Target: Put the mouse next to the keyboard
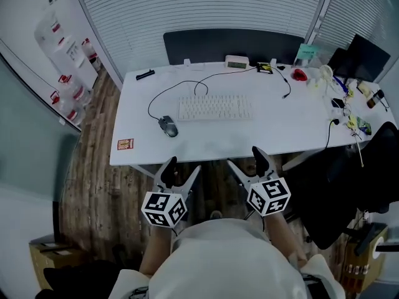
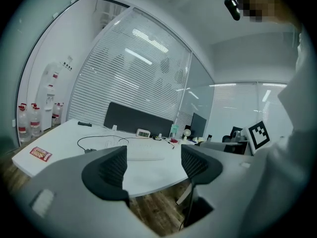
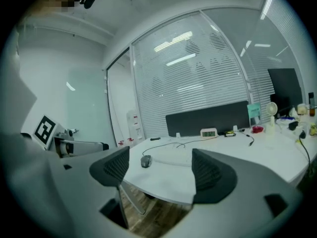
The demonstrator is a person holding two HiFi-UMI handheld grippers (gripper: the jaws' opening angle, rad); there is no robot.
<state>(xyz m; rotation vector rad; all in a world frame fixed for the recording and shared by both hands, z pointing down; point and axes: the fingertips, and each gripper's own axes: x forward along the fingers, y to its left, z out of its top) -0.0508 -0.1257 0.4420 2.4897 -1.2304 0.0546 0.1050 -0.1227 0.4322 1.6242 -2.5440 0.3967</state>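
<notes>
A grey wired mouse (image 1: 168, 126) lies on the white desk (image 1: 287, 129), just left of the white keyboard (image 1: 214, 107); its cable loops behind the keyboard. In the right gripper view the mouse (image 3: 145, 161) and keyboard (image 3: 173, 158) lie beyond the jaws. My left gripper (image 1: 176, 167) and right gripper (image 1: 250, 156) hang in front of the desk's near edge, above the wooden floor, both open and empty. The left gripper (image 2: 153, 165) faces the desk with the keyboard (image 2: 143, 154) behind its jaws. The right gripper (image 3: 161, 166) points across the desk.
A black marker (image 1: 145, 75), a small clock (image 1: 236, 62), a red object (image 1: 300, 75) and clutter at the right end sit on the desk. A red-and-yellow card (image 1: 125, 144) lies at the front left corner. A black chair (image 1: 349, 185) stands to the right. Water bottles (image 1: 68, 80) stand left.
</notes>
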